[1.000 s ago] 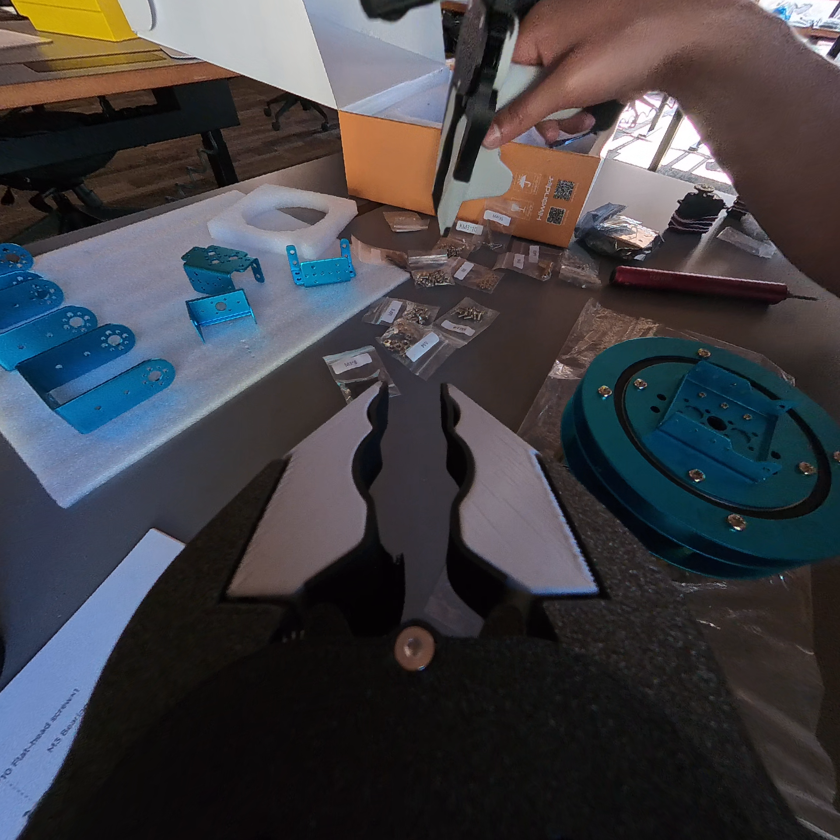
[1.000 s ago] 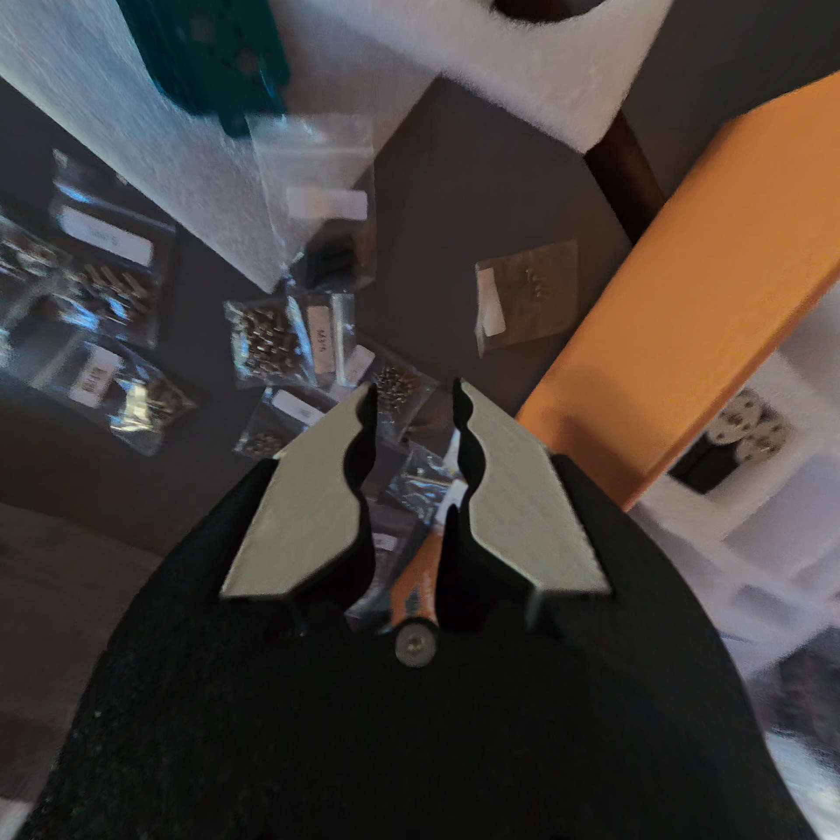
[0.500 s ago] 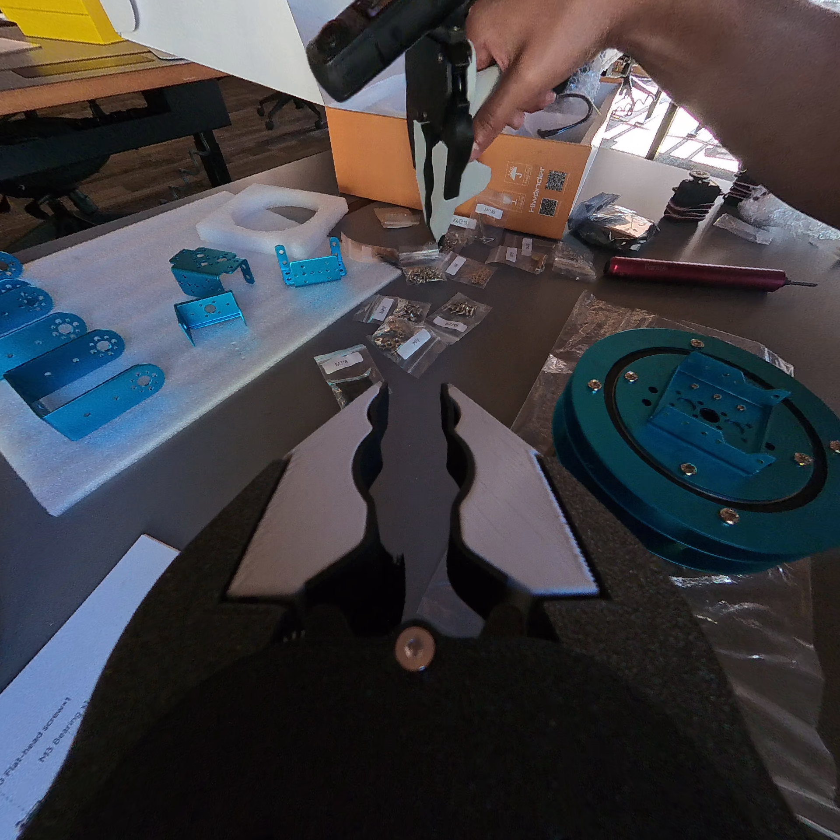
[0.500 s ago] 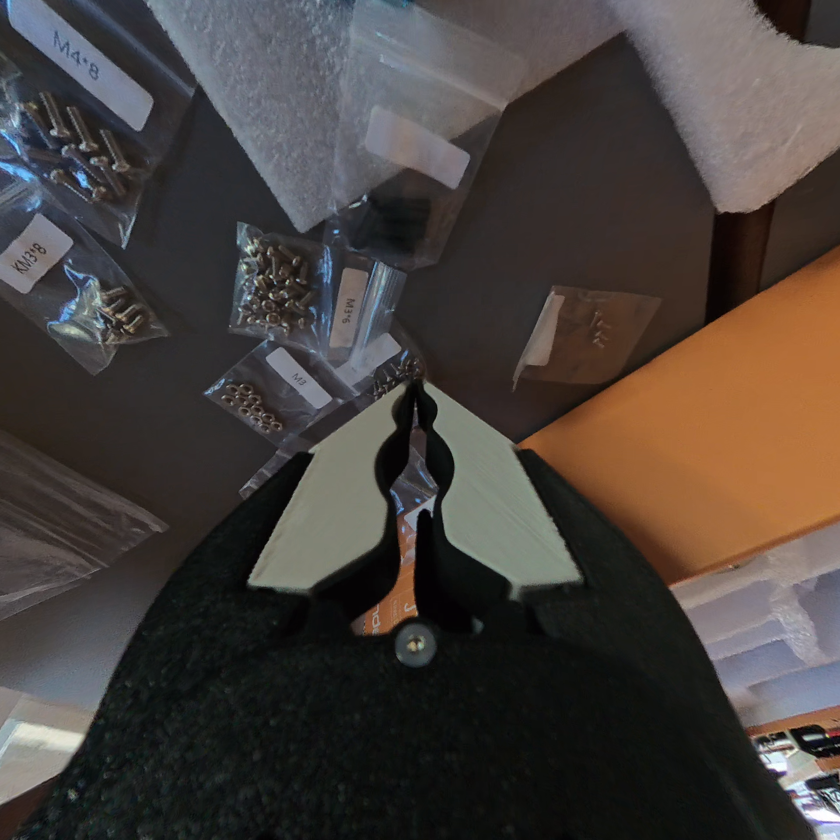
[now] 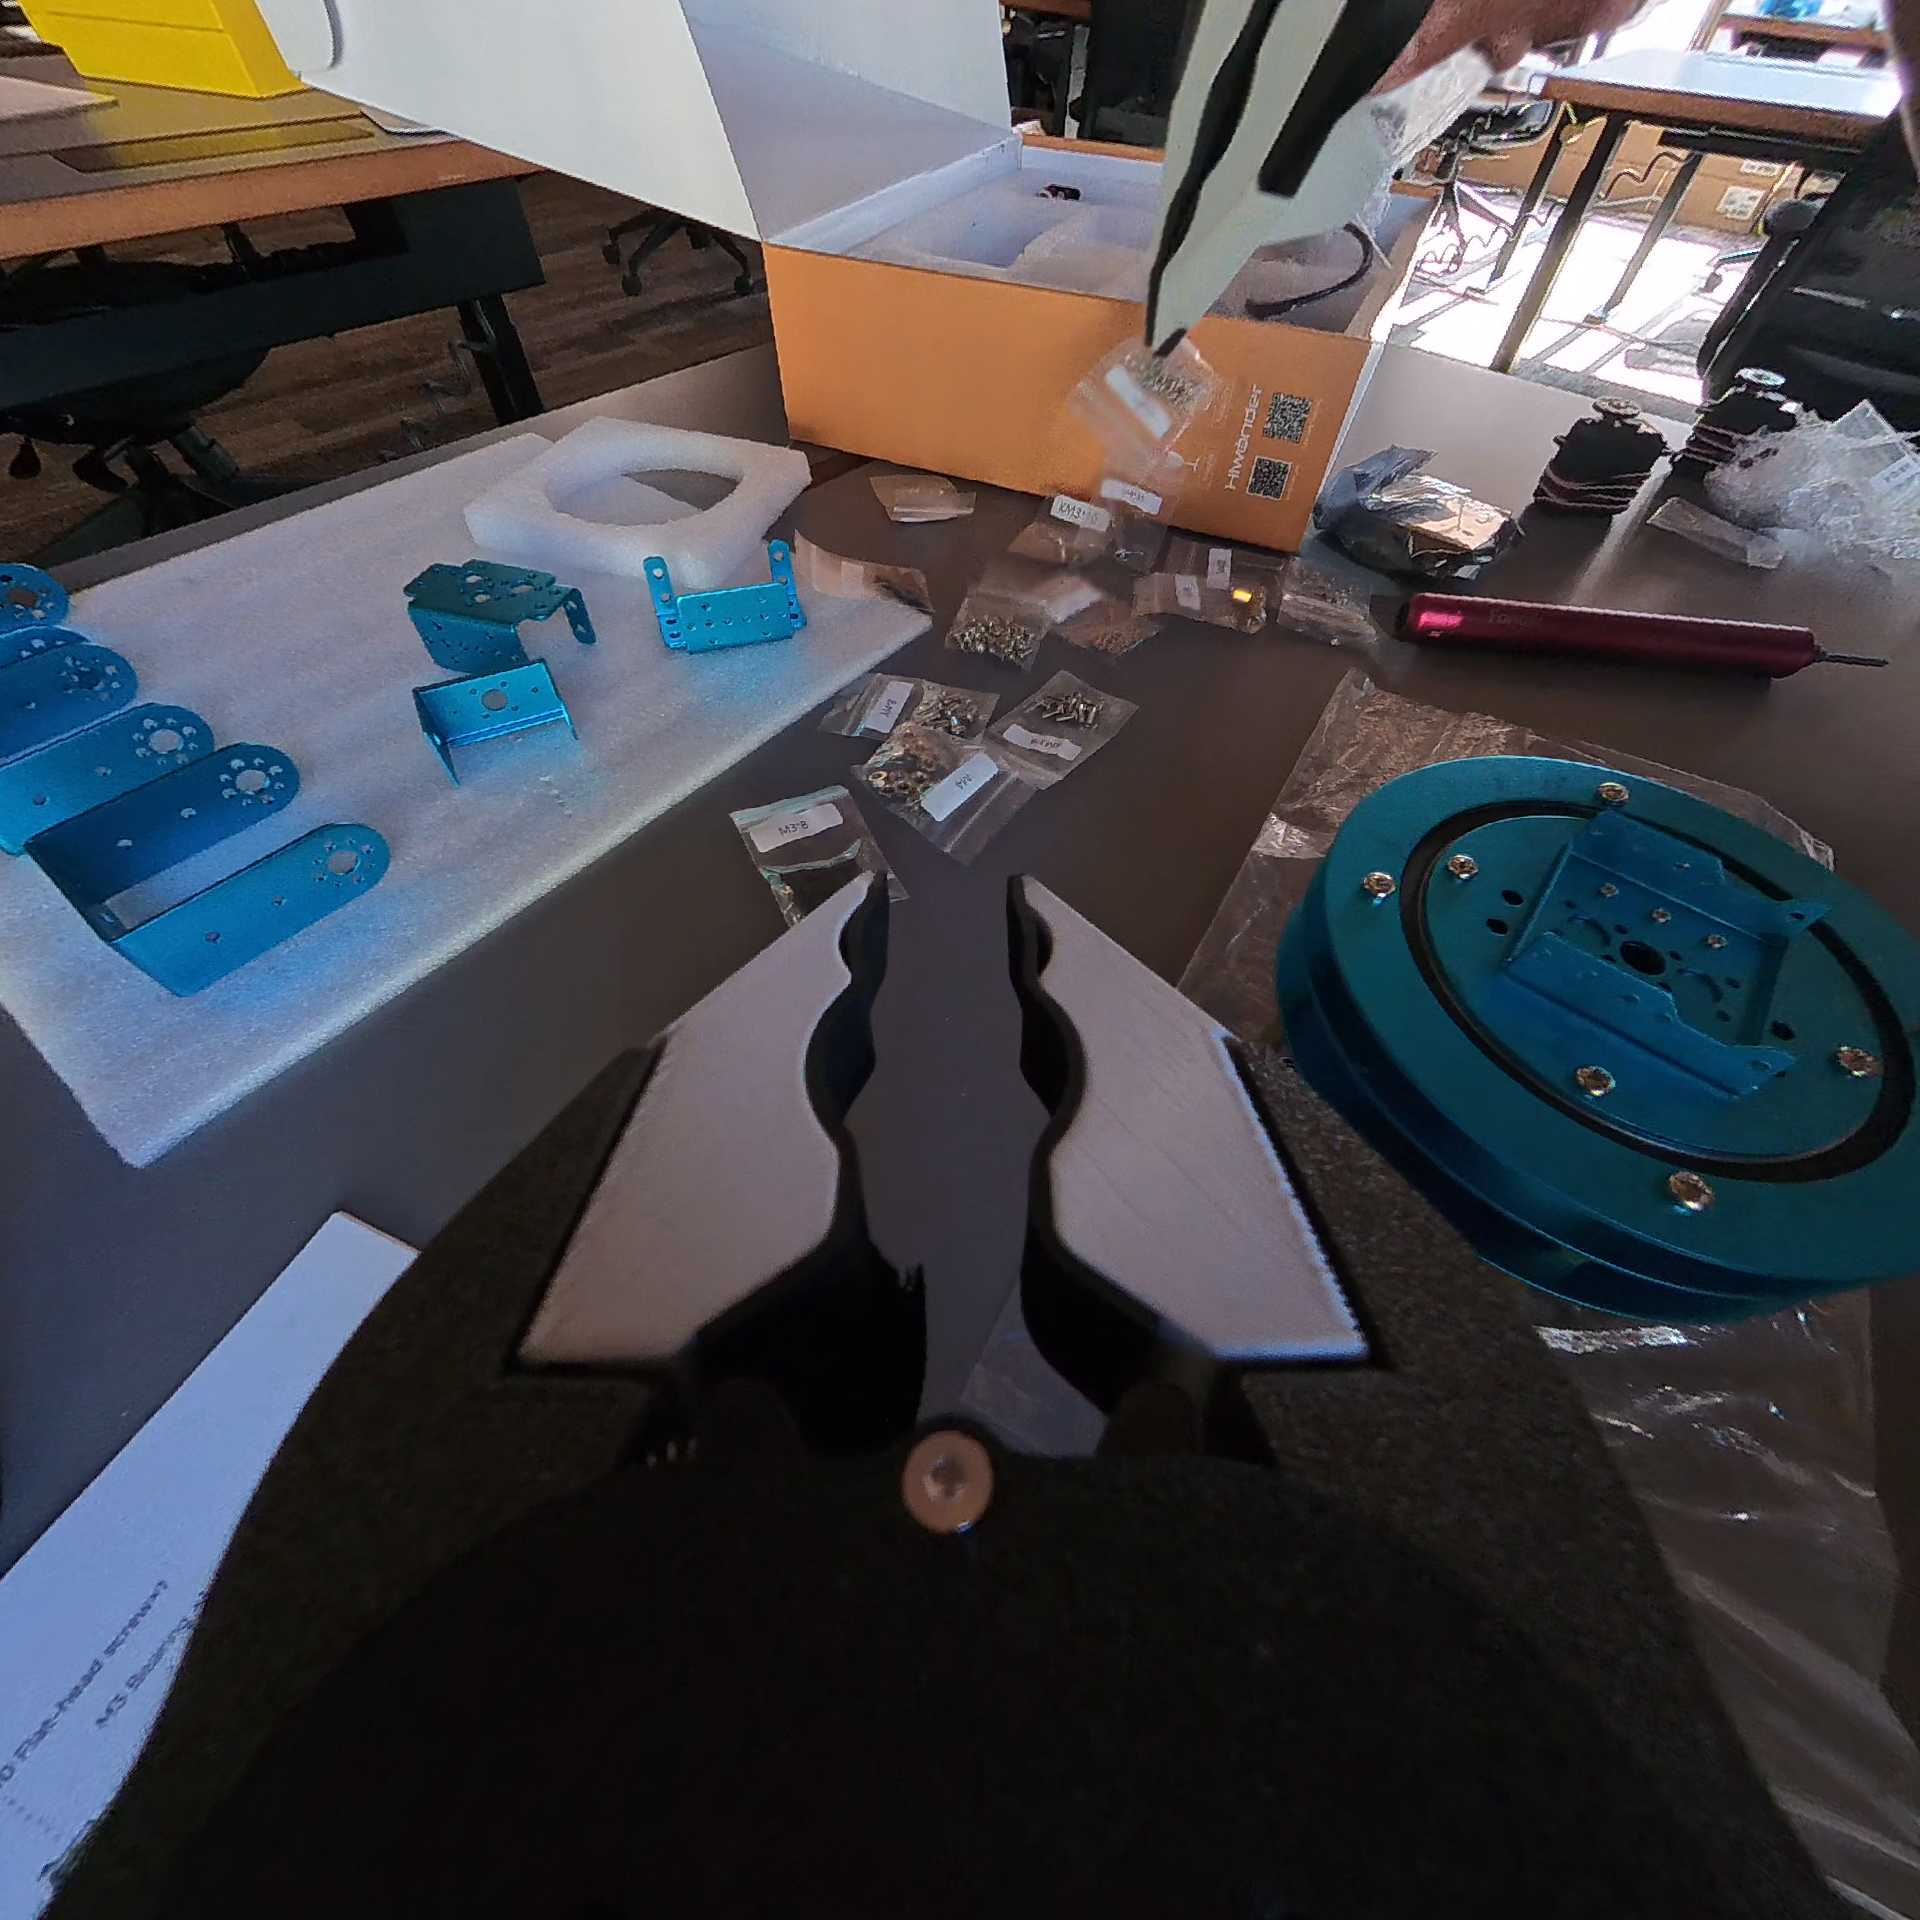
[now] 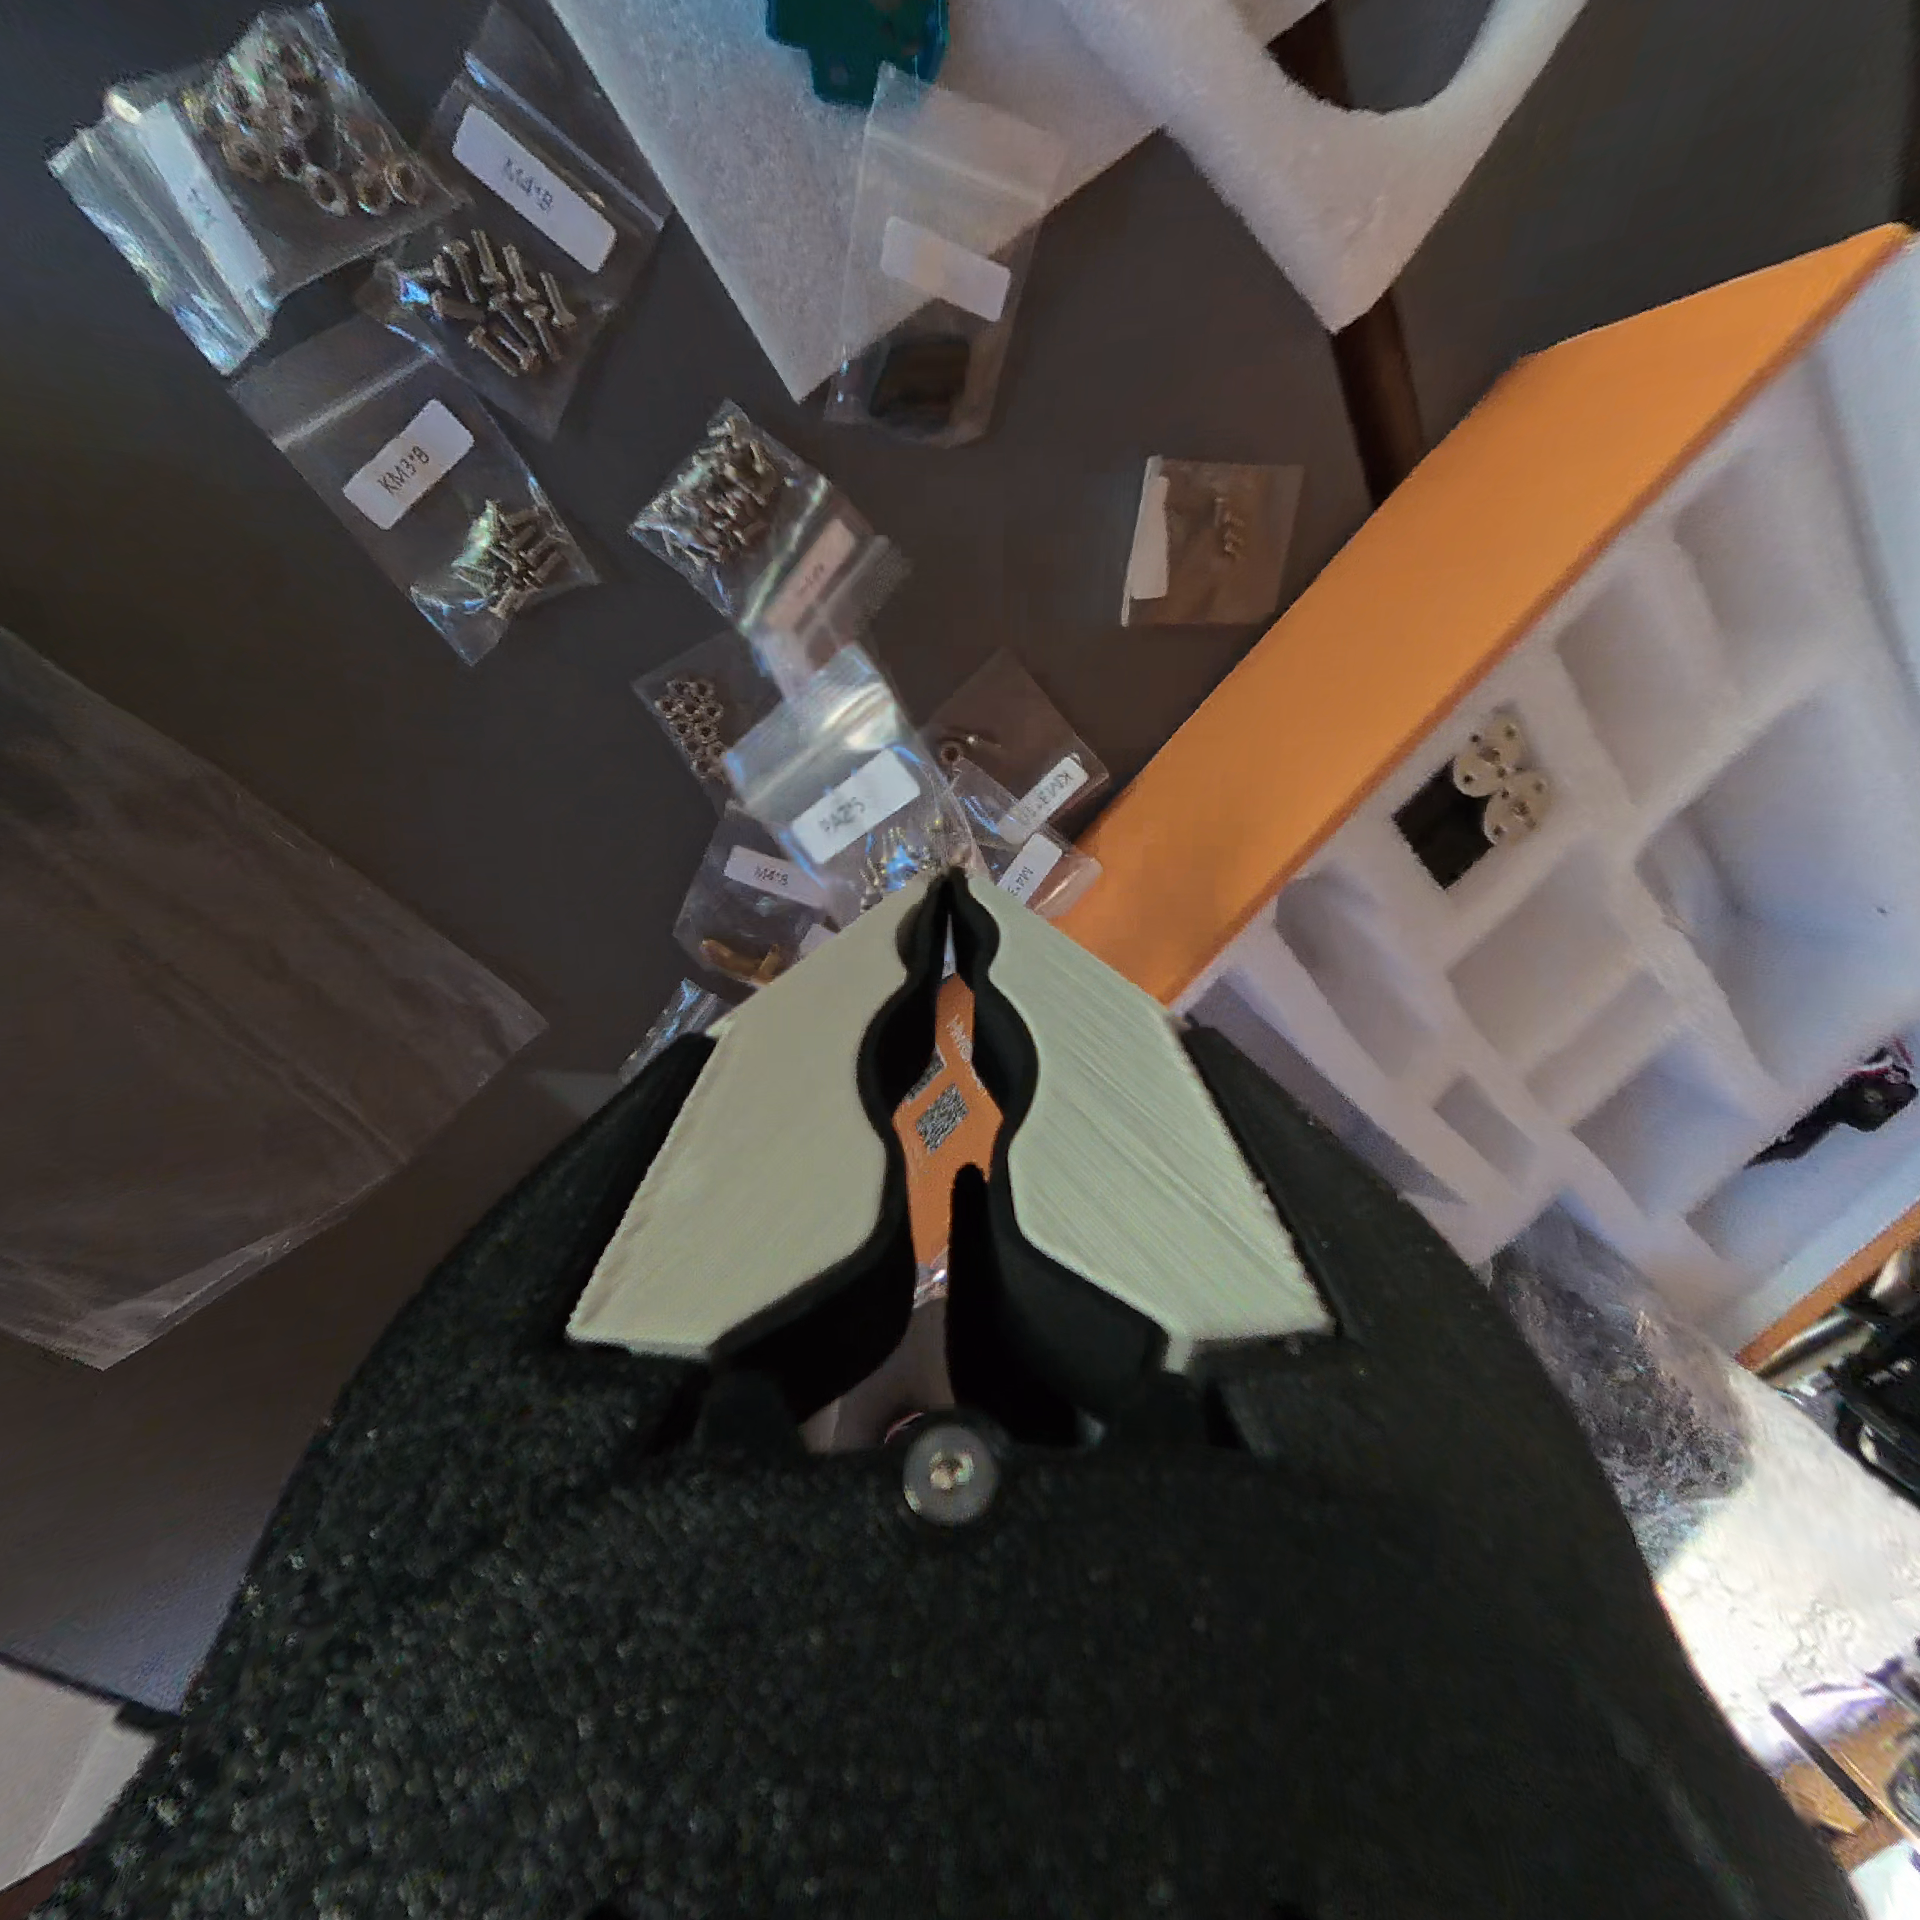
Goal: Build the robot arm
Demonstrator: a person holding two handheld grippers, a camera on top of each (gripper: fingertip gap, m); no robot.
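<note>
Bag (image 6: 854,805) of small screws hangs pinched at the closed tips of our right gripper (image 6: 948,883), lifted above the other packets (image 6: 499,301) beside the orange box (image 6: 1299,665). Our left gripper (image 5: 943,891) stands parted and empty, teal disc (image 5: 1621,1039) to its right.

A workshop or lab room: a grey bench (image 5: 1195,831) spread with bagged screws (image 5: 940,774), blue metal brackets (image 5: 488,717), an opened orange kit box (image 5: 997,384), with other work tables (image 5: 1714,94) behind.
</note>
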